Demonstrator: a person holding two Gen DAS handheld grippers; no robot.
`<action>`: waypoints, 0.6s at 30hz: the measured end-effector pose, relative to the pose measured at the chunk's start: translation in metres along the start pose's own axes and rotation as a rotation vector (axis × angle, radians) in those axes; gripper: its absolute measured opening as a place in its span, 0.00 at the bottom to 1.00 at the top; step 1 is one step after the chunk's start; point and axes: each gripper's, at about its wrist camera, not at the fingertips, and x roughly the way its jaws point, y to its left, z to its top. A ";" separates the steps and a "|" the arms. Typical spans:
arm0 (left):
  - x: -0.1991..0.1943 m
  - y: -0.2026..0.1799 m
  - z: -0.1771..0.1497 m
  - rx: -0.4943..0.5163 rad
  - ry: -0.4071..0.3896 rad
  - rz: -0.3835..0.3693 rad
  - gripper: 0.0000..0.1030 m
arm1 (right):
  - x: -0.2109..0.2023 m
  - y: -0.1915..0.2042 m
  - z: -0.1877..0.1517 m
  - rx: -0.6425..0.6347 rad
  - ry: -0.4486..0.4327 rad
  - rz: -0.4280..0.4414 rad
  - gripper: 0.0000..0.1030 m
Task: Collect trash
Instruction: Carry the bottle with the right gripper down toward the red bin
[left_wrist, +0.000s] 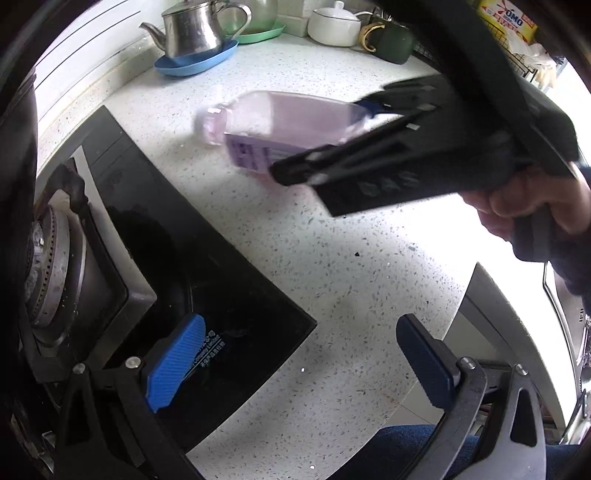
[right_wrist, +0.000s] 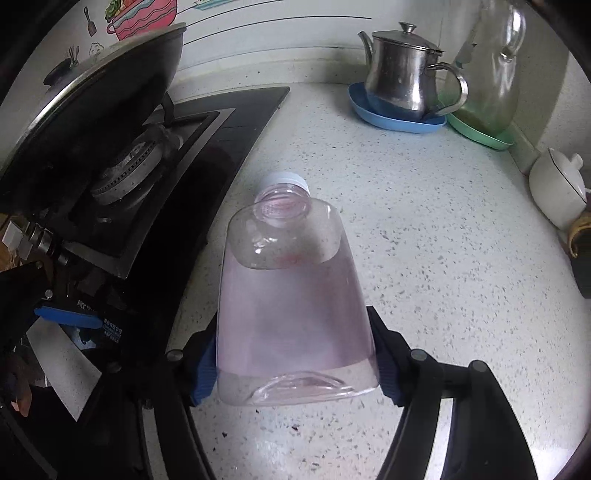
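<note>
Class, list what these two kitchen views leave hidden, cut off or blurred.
- Bottle label: left wrist view, motion blur makes the print unreadable.
- Right gripper pads: left wrist view, blurred; contact unclear there.
- Wok contents: right wrist view, seen only from below.
- Yellow package: left wrist view, cut off by the right gripper's body.

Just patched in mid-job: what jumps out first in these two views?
The clear pink-tinted bottle lying on the speckled counter, white cap pointing away, sits between the right claw fingers, which look closed against its sides near the base. To its left is the black gas stove with a dark wok on the burner. At the back stands a steel teapot on a blue dish.
</note>
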 end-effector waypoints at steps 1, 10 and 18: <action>-0.001 -0.002 0.001 0.009 -0.003 -0.002 1.00 | -0.006 -0.001 -0.005 0.015 -0.003 -0.010 0.65; -0.002 -0.035 0.011 0.109 -0.024 -0.030 1.00 | -0.066 -0.012 -0.069 0.161 -0.027 -0.121 0.64; -0.008 -0.073 0.015 0.216 -0.049 -0.069 1.00 | -0.115 -0.013 -0.125 0.297 -0.051 -0.195 0.64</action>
